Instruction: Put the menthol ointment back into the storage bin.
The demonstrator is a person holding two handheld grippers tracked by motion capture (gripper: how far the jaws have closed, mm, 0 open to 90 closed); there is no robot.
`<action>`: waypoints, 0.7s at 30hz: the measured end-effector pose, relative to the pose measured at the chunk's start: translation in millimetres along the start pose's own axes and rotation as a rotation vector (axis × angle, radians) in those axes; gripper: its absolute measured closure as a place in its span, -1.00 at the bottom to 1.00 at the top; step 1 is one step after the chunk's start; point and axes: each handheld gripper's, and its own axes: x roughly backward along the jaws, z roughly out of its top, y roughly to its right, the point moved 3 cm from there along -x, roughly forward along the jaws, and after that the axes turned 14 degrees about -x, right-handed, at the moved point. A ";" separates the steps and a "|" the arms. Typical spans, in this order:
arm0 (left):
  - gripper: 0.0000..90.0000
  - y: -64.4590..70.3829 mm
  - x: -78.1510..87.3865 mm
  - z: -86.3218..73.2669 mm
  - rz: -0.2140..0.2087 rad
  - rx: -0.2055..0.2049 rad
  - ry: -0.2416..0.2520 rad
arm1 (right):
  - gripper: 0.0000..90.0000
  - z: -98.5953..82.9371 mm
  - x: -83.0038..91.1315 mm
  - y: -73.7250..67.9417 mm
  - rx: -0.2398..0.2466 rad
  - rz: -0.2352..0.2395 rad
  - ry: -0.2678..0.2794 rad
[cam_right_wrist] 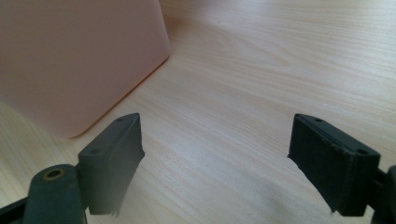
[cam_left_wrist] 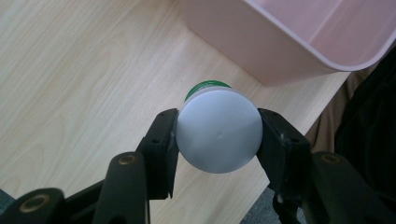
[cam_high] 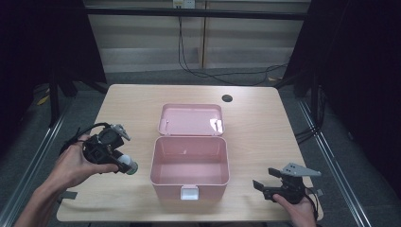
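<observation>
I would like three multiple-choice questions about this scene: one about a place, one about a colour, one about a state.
1. Where is the small bottle?
A. inside the box
B. between the left gripper's fingers
C. on the lid

2. What colour is the box?
A. pink
B. blue
C. yellow

3. How is the right gripper?
A. shut on the bottle
B. shut on the latch
C. open, holding nothing

Answers:
1 B: the left gripper has a finger on each side of it.
2 A: its walls and its opened lid are pink.
3 C: its fingers stand wide apart over bare table.
</observation>
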 end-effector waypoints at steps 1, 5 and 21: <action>0.13 1.3 3.4 2.6 0.001 -0.005 0.000 | -0.62 -0.1 -0.2 0.0 0.001 0.001 0.000; 0.13 1.9 8.5 7.3 0.004 -0.028 0.001 | -0.62 0.0 -0.3 0.0 0.001 0.002 -0.001; 0.13 1.9 34.2 33.8 0.034 -0.070 0.022 | -0.62 0.0 -0.5 -0.1 0.000 0.005 0.001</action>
